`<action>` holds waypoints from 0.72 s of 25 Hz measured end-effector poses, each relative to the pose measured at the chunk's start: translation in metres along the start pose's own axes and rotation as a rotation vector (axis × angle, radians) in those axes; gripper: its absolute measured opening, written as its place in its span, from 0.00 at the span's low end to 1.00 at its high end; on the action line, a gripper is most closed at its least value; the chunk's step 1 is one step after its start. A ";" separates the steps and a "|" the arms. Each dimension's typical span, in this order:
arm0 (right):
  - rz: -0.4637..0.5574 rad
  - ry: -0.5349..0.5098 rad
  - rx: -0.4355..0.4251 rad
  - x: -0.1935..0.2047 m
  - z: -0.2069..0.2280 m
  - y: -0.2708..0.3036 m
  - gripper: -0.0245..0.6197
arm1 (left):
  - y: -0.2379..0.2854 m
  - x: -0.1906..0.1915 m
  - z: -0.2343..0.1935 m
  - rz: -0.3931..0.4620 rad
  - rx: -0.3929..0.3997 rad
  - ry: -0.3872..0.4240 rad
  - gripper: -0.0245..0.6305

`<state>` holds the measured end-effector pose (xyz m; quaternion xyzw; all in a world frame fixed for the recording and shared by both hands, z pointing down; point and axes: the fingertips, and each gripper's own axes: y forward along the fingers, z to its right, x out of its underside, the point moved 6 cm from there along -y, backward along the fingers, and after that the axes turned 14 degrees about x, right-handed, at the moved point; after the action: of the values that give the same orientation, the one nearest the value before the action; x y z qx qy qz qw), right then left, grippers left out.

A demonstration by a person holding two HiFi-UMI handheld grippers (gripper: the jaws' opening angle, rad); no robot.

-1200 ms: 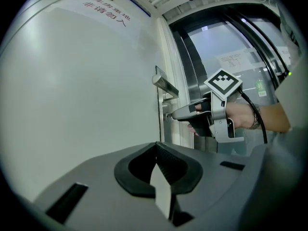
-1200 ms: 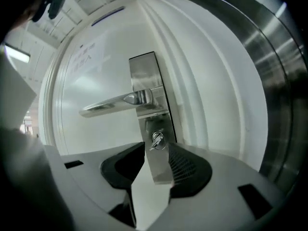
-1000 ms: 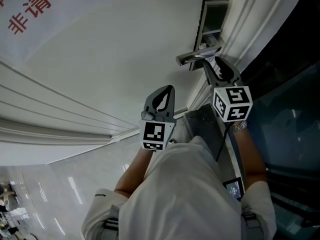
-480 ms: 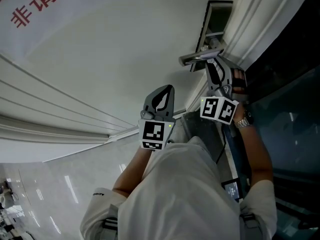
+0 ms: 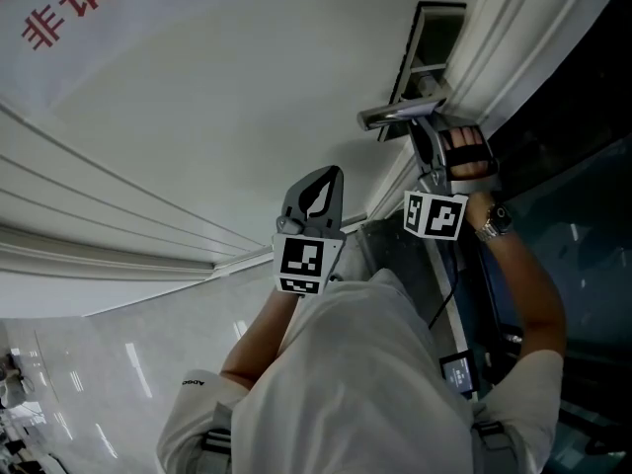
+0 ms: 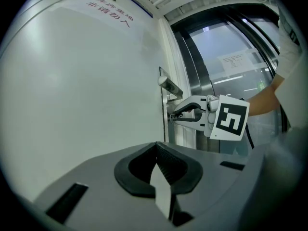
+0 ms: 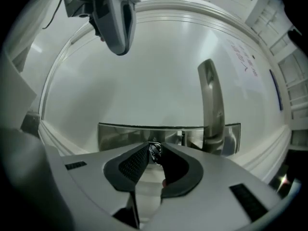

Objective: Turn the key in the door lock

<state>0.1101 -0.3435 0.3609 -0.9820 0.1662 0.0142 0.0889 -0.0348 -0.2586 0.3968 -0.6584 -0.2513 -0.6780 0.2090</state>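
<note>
As right tongs (image 7: pixel 153 147) close on it, the key (image 7: pixel 155 152) sits in lock (image 7: pixel 122 134).

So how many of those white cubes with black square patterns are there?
2. One white cube with black square markers is mid-picture, above the person's white shirt; the other is to its right, just below the silver lever door handle. None seems hidden.

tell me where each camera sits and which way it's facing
Head view: on the person's head, looking steeply down along the door; both arms, left gripper and right gripper show.
Left gripper view: on left gripper, jaws shut, facing the door edge.
Right gripper view: on right gripper, facing the lock plate; its jaws have just been closing on the key.
Shared: all show the handle; each gripper view shows the other gripper.
</note>
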 end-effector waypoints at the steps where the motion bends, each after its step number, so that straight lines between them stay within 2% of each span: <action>1: 0.008 -0.029 0.011 0.000 -0.001 0.000 0.15 | -0.001 0.000 -0.001 -0.001 -0.002 0.000 0.05; 4: 0.006 -0.057 0.028 0.000 -0.003 0.000 0.14 | -0.002 0.002 -0.002 -0.006 -0.009 0.000 0.05; 9: 0.003 -0.023 0.057 0.000 -0.004 0.000 0.13 | -0.003 0.001 0.001 -0.007 -0.009 0.001 0.05; 18: -0.040 0.221 0.047 0.000 0.002 0.000 0.12 | -0.008 0.002 0.002 -0.013 -0.024 0.001 0.05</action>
<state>0.1106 -0.3431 0.3590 -0.9783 0.1559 -0.0996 0.0931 -0.0382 -0.2507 0.3983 -0.6588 -0.2474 -0.6826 0.1970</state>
